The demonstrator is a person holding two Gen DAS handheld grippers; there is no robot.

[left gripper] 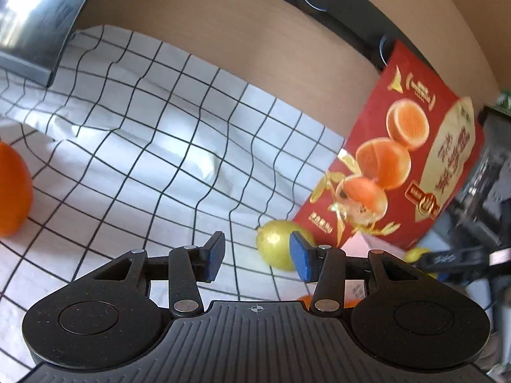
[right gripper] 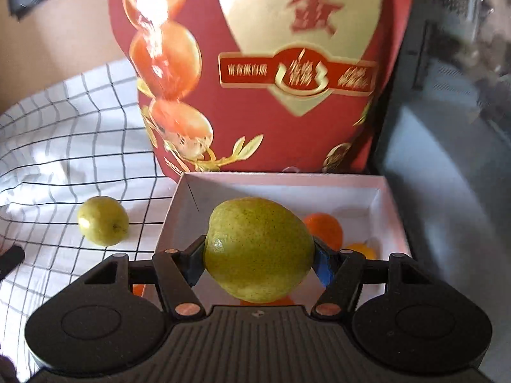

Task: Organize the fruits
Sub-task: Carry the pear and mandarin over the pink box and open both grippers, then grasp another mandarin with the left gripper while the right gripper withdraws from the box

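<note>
At the far left an orange (left gripper: pixel 12 191) sits on the white cloth with its black grid lines (left gripper: pixel 134 134), which lies rumpled in soft folds over a tan tabletop (left gripper: pixel 255 41); behind the orange a shiny metal-faced object (left gripper: pixel 38 16) stands at the cloth's edge, too blurred to name. The left gripper (left gripper: pixel 257 257) hangs over the cloth with its blue-padded jaws spread and nothing between them. Just past its right pad a small yellow-green pear (left gripper: pixel 274 244) lies on the cloth, close to the foot of a tall red carton (left gripper: pixel 415 146) printed with halved oranges and gold lettering, glossy and catching the light. From the right wrist view the same loose pear (right gripper: pixel 102 221) rests on the cloth just left of a shallow white cardboard box (right gripper: pixel 381 191), which stands against the red carton's base. The right gripper (right gripper: pixel 258 260) pinches a larger green pear (right gripper: pixel 258 249), speckled and smooth-skinned, holding it by its sides above the open box. Inside the box, partly hidden by the held pear, an orange (right gripper: pixel 325 228) lies toward the right wall with a smaller yellow-orange fruit (right gripper: pixel 362 250) beside it; I cannot tell what kind. To the right of the box is a dark, grey, blurred surface (right gripper: pixel 447 159).
</note>
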